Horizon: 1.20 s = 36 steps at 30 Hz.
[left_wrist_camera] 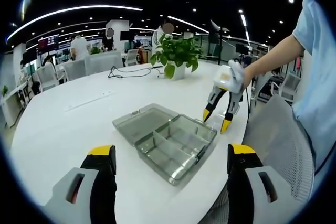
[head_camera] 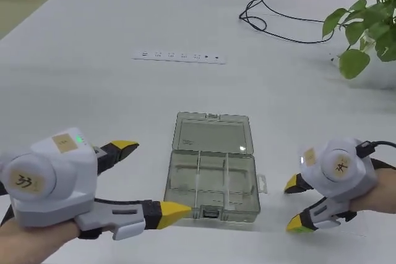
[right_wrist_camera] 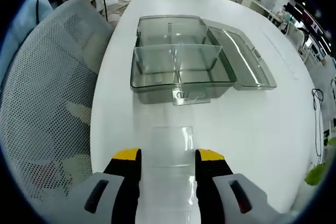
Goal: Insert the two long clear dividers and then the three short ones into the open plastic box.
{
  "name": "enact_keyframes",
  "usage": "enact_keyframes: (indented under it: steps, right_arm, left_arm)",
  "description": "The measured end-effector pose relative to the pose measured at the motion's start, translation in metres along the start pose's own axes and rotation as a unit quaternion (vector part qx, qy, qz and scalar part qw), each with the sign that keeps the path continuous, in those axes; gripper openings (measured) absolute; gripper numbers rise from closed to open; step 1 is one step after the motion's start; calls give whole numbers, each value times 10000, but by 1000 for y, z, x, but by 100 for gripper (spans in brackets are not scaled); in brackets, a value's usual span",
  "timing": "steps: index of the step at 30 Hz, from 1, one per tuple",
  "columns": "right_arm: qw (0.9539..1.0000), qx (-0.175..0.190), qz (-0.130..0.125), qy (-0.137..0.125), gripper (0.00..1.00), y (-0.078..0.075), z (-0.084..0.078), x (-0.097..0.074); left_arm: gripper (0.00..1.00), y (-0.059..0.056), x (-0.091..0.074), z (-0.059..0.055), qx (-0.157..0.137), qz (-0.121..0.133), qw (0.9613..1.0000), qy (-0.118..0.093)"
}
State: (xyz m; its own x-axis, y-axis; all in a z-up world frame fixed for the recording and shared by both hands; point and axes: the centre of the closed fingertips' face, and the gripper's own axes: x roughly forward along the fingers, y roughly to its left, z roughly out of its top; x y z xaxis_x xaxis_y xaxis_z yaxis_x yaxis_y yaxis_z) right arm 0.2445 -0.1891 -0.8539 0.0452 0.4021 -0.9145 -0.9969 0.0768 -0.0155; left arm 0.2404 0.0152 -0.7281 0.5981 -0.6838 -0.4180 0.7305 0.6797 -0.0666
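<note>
Nearest, the left gripper (head_camera: 159, 177) is held low over the bench (head_camera: 93, 91), jaws spread wide and empty, pointed at the open plastic box (head_camera: 178, 180) just beside its tips; the right gripper (head_camera: 292, 206) is angled in from the box's other side, jaws parted, nothing clamped; the lid (head_camera: 212, 135) is laid flat beyond the base; two long dividers (head_camera: 198, 174) stand inside, running lengthwise toward the lid; a clear flat piece (right_wrist_camera: 172, 142) lies just ahead of the right gripper's jaws.
</note>
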Motion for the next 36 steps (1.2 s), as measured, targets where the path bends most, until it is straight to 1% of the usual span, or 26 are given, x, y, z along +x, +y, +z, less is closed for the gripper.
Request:
enact_keyframes:
  steps: [3,6,10,15,24,28,29,31,32,33,35,36]
  right_arm:
    - [10000,0,2,19,40,0,0,0]
    - [10000,-41,2,21,33,0,1,0]
    - [10000,-35,-15,54,33,0,1,1]
    - [10000,-4,-53,73,33,1,1,0]
    - [9997,137,-168,84,32,2,1,-2]
    - [9993,182,-338,-30,32,-1,5,-10]
    - [9989,174,-422,-80,32,-2,7,-14]
    - [9985,178,-505,-141,32,-3,11,-19]
    - [9977,146,-622,-205,32,-5,14,-23]
    - [9975,145,-660,-224,32,-5,16,-26]
    - [9956,30,-876,-317,32,-9,23,-33]
    - [9953,10,-903,-362,32,-7,28,-38]
  left_arm:
    - [89,1,1,1,2,-8,10000,-8]
    - [89,1,1,3,13,-19,10000,-25]
    - [89,2,1,6,38,-10,10000,-58]
    - [88,3,0,7,31,16,10000,-58]
    - [87,-5,-1,4,-33,-24,10000,-84]
    - [87,-7,0,4,-4,-49,10000,-70]
    - [87,-8,1,4,-7,-68,10000,-54]
    - [87,-11,3,5,-18,-133,9999,-40]
    - [86,-12,4,5,-13,-145,9999,-27]
    - [85,-13,6,5,-6,-164,9999,-9]
    - [84,-17,9,5,-80,-245,9997,45]
    - [83,-19,12,7,-170,-311,9994,17]
